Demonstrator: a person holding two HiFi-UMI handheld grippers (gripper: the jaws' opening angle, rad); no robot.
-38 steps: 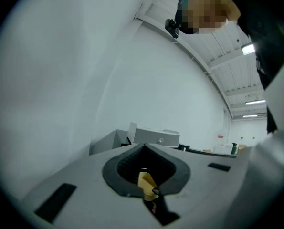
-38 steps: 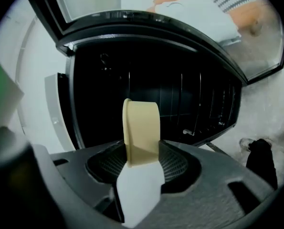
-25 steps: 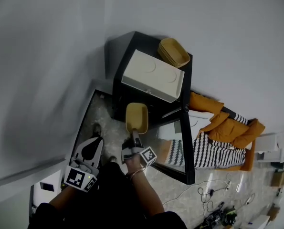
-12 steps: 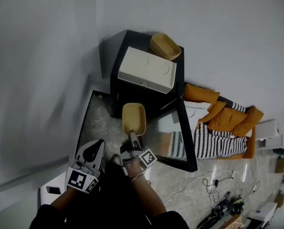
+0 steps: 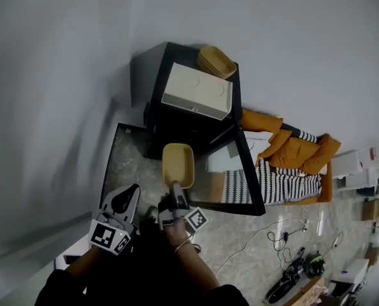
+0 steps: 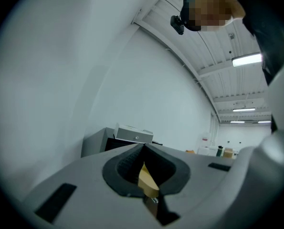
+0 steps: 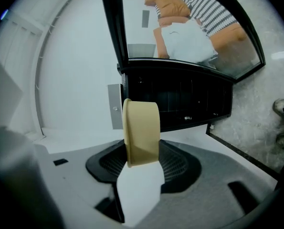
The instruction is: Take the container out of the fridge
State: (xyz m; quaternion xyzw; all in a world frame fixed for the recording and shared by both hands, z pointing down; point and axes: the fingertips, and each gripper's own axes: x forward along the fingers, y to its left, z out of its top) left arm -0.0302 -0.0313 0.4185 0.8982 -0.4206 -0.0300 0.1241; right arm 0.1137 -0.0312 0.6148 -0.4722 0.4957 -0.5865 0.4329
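Observation:
A tan oval container (image 5: 178,164) hangs in front of the black fridge (image 5: 176,129), outside its dark inside. My right gripper (image 5: 176,187) is shut on the container's near rim. In the right gripper view the container (image 7: 142,132) stands on edge between the jaws of the right gripper (image 7: 142,159), with the fridge's dark shelves (image 7: 180,99) behind it. The fridge's glass door (image 5: 240,177) is swung open to the right. My left gripper (image 5: 129,191) is at the lower left, its tips together and holding nothing. In its own view the left gripper (image 6: 144,147) points at the fridge (image 6: 96,140).
A white box (image 5: 197,91) and a yellow bowl (image 5: 216,62) sit on top of the fridge. An orange and striped seat (image 5: 291,164) lies right of the open door. Cables (image 5: 285,247) trail over the stone floor at lower right. A grey wall runs along the left.
My right gripper has lifted the container and drawn it a little away from the fridge. The left gripper has shifted slightly. The door stays open.

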